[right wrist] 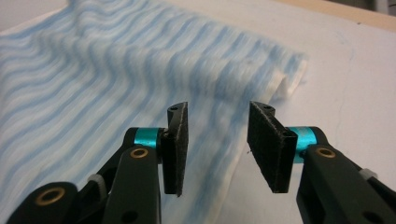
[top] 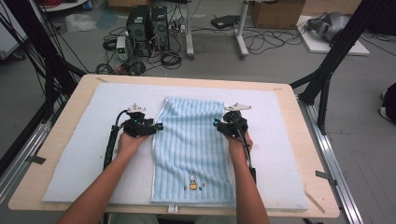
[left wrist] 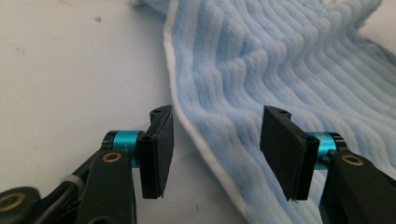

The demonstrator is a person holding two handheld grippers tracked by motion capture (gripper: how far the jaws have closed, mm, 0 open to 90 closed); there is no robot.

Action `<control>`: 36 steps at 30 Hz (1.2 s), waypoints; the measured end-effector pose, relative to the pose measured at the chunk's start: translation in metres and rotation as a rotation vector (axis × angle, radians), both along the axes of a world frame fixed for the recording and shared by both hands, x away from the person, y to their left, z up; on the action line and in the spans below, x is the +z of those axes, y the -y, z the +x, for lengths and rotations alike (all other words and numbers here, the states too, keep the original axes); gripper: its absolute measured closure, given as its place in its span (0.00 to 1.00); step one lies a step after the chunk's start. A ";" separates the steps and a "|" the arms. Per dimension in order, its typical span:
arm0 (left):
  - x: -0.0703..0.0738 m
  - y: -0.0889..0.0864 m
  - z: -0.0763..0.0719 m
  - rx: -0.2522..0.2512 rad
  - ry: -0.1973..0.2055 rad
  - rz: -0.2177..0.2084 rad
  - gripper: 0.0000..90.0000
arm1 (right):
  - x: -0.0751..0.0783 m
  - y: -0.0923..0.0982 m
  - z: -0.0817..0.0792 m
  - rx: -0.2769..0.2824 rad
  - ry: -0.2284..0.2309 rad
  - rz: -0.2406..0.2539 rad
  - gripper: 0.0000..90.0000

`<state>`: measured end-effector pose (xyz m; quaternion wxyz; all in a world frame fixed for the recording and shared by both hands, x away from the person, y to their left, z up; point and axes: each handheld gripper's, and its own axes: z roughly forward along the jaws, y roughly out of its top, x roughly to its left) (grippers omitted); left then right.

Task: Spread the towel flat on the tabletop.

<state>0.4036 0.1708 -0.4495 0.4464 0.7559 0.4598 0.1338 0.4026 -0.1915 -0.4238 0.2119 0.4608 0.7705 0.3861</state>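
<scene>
Here the light blue towel [top: 194, 149] lies flat on the white mat [top: 74, 158] covering the table [top: 56, 116]. The left claw [top: 159, 126] and right claw [top: 215, 123] stand parted over its side edges, gripping nothing.

blurred: towel [right wrist: 93, 84] stripes | cut off: towel [left wrist: 289, 70] far edge

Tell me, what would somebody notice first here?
Probably the blue striped towel lying lengthwise in the middle of the white mat, with a little cartoon picture near its close end. Next, the left gripper and right gripper, one at each long edge of the towel, both open with nothing pinched.
</scene>
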 end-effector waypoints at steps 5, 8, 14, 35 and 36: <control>-0.002 0.012 -0.009 -0.039 0.019 0.077 0.59 | -0.013 -0.002 -0.004 0.023 -0.139 -0.055 0.59; -0.001 0.019 -0.011 -0.058 0.063 0.146 0.96 | -0.016 -0.005 -0.002 0.023 -0.138 -0.072 0.73; -0.002 0.013 0.007 0.014 0.008 0.073 0.97 | -0.019 -0.008 0.007 0.021 -0.105 -0.061 0.96; 0.010 -0.013 -0.011 -0.065 0.067 -0.060 0.49 | 0.016 0.008 -0.022 0.054 0.053 -0.024 0.76; 0.010 -0.015 -0.014 -0.071 0.064 -0.057 0.49 | 0.016 0.011 -0.027 0.068 0.051 -0.018 0.75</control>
